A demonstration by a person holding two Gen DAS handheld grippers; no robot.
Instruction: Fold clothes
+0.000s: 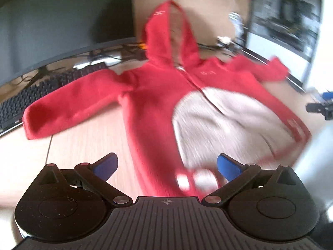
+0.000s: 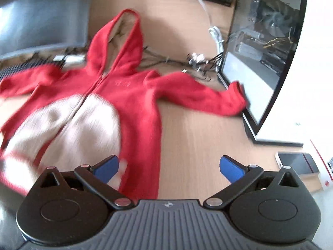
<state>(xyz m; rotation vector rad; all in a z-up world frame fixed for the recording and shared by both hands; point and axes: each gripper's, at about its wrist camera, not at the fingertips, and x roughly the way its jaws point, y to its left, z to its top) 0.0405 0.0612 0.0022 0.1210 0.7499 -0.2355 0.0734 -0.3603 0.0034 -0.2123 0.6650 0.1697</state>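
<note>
Because it lies spread flat on the pale wooden desk, sleeves out and hood up, the red fleece hooded suit with a cream belly offers its lower end to both grippers; left gripper and right gripper hover there, fingers spread, holding nothing

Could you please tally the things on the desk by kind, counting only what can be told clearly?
Garments: 1, the red hooded suit
Keyboards: 1, black keyboard
Cables: 1, white cable
Grippers: 2, left gripper and right gripper
Total: 5
</note>
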